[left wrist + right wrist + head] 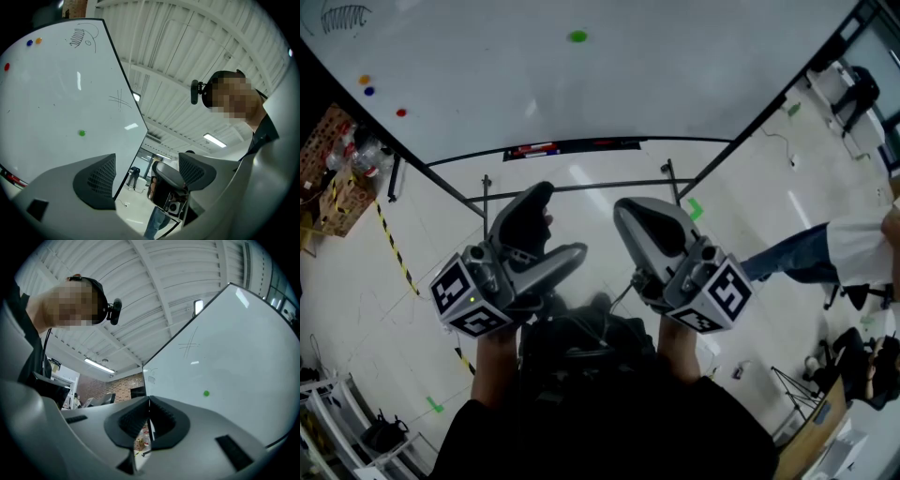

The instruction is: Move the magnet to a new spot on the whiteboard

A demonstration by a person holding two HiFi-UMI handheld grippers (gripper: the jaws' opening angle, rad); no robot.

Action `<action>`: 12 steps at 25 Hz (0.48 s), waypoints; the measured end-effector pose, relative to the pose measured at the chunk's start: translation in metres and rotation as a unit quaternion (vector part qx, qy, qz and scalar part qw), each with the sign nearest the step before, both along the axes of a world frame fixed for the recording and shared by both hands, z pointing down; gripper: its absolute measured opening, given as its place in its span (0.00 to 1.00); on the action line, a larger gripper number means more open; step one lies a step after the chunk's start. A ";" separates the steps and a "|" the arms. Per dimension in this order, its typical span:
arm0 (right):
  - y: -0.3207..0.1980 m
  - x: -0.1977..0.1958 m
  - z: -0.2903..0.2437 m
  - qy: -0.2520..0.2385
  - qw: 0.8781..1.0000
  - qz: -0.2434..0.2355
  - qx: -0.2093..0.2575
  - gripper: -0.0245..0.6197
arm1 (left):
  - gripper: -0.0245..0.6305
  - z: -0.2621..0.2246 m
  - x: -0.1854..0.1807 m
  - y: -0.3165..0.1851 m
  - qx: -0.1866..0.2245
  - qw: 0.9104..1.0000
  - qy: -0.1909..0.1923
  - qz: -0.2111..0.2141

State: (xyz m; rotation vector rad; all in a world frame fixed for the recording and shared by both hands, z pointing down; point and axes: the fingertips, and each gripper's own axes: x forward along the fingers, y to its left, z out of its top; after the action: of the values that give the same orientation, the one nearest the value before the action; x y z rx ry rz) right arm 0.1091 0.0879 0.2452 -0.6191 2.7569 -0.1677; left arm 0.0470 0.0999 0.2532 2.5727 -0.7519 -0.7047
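Head view: both hand-held grippers sit low in the frame, well apart from the whiteboard that fills the top. The green magnet sits near the top centre of that view, alone on bare white board. In the left gripper view it's at, left of centre, and in the right gripper view it's right of centre at. The left hand-held gripper has its jaws spread wide. Looking along it, the gap only shows the other gripper and the room behind. The right hand-held gripper has its jaws pressed together, pads flat against each other and pinching nothing. Three more magnets cluster at the board's left edge, far from the green one: orange magnet, blue magnet and red magnet. There's a scribble in the upper left corner. In the head view, the marker tray and the stand's crossbar lie between the grippers and the board face. Off to the sides are a cardboard box of clutter at the left, striped floor tape below it, and a person in jeans at the right edge.
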 end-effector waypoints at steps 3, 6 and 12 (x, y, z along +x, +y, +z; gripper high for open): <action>0.002 -0.006 0.000 0.008 1.000 0.002 0.004 0.06 | 0.67 0.001 -0.006 0.000 0.000 1.000 0.004 0.003; 0.004 -0.010 0.000 0.015 1.000 0.003 0.007 0.06 | 0.67 0.001 -0.010 0.000 -0.001 1.000 0.008 0.005; 0.002 -0.021 0.011 0.028 1.000 0.000 -0.012 0.06 | 0.67 0.007 -0.022 -0.002 -0.007 1.000 0.010 0.003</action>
State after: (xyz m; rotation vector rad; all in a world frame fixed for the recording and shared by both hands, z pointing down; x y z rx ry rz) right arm 0.0884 0.0895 0.2565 -0.6403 2.8120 -0.1851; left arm 0.0254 0.0977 0.2607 2.5507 -0.7394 -0.7213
